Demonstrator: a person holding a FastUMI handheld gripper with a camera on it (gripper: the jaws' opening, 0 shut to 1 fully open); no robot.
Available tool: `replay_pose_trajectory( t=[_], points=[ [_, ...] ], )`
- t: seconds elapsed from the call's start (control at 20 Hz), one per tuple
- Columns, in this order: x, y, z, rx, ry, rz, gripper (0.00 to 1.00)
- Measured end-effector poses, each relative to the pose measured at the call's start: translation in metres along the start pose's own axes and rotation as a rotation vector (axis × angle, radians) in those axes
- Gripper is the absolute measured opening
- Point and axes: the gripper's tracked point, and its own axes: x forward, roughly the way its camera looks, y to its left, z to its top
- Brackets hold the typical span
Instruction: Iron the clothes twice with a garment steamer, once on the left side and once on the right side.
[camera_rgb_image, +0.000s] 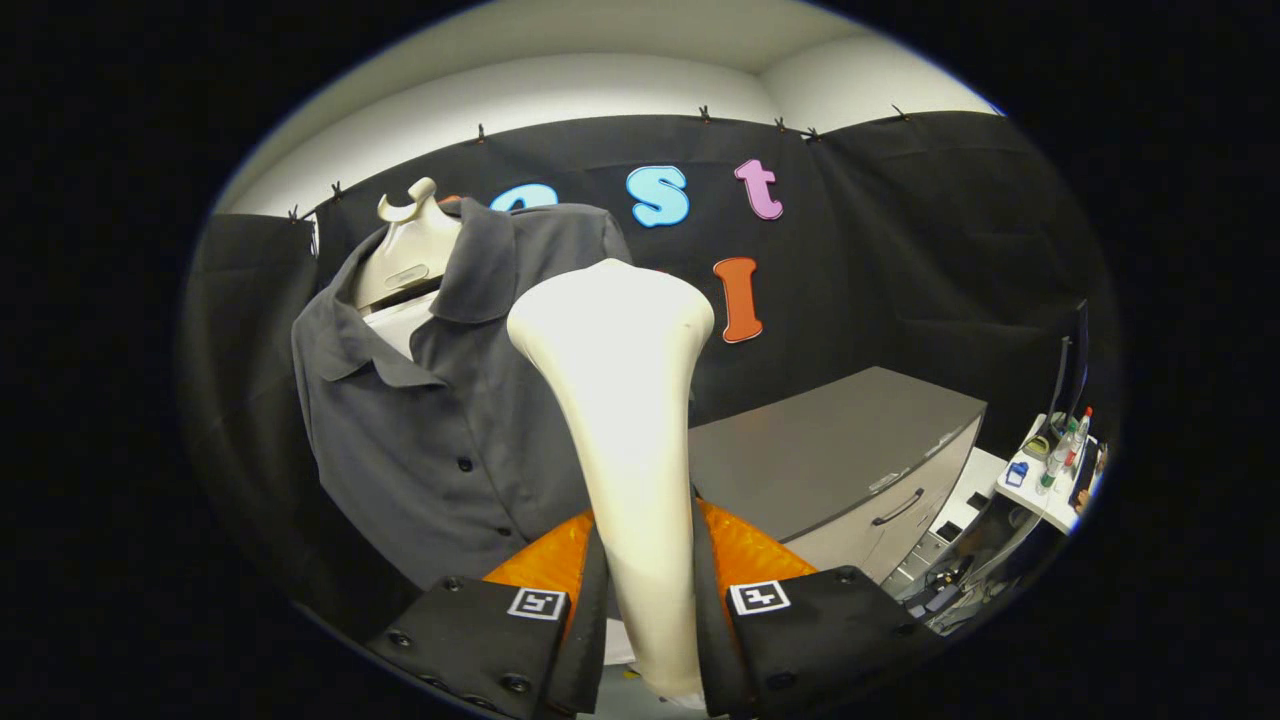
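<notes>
Tool (650, 600), lower centre of frame: fingers closed narrow on handle of garment steamer (625, 420), both pressing its sides. Steamer rises from between fingers, broad head uppermost at frame centre. Head overlaps right part of shirt in picture; contact cannot be told. Shirt (440, 420), left of centre: grey, buttoned, hung on pale mannequin form (410, 250). Grey cabinet (850, 450), right, beyond steamer.

Judged step: steamer in hand, presented to garment; pass on one side pending or starting. Next move calls for head flat to fabric, steady stroke along panel.
</notes>
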Motion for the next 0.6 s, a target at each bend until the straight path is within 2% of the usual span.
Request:
replay_pose_trajectory(
  t=[0.2,0.6],
  points=[
    [0.021,0.031,-0.013,-0.041,0.039,0.033,0.46],
    [0.070,0.058,-0.080,-0.105,0.175,0.039,0.46]
  ],
)
